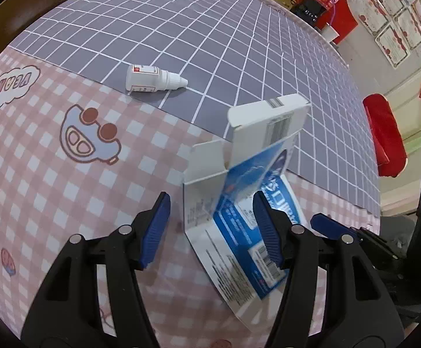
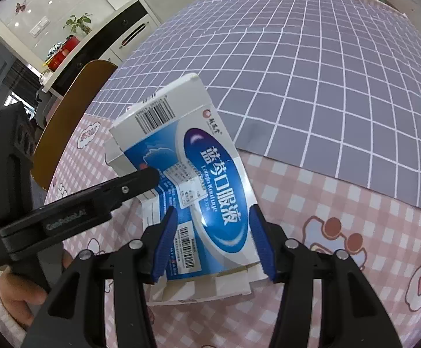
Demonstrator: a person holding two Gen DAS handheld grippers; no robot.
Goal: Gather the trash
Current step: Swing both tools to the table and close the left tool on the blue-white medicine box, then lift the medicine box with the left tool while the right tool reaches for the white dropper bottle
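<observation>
Left wrist view: the left claw (image 1: 212, 229) stands apart, pointing steeply down at the desk (image 1: 51, 188), which is covered in a pink checked cloth. A blue-and-white medicine box (image 1: 239, 203) sits partly between its fingers. The right-hand pad lies against the box's blue printed face. The left-hand pad stands clear of the box's white side, with cloth showing in the gap. The box is tilted, its far end lifted beyond the fingertips, and an open white flap juts out ahead of the claw. Whether its near end rests on the cloth cannot be told. Further ahead and to the left of the claw, a small white dropper bottle (image 1: 155, 79) lies on its side at the near edge of a grey grid mat (image 1: 210, 43), well apart from the box.

Right wrist view: the right claw (image 2: 214, 240) is clamped on the same box (image 2: 210, 174), one blue pad pressed to each long edge near its open end. White flaps hang out just below the pads. The box reaches forward and to the left from the claw, barcode end farthest away. The tip of one left claw finger comes in from the left and touches the blue face ahead of the right claw. A hand (image 2: 16, 290) with a pale cuff grips that tool at the lower left. The grey mat lies ahead and to the right.
</observation>
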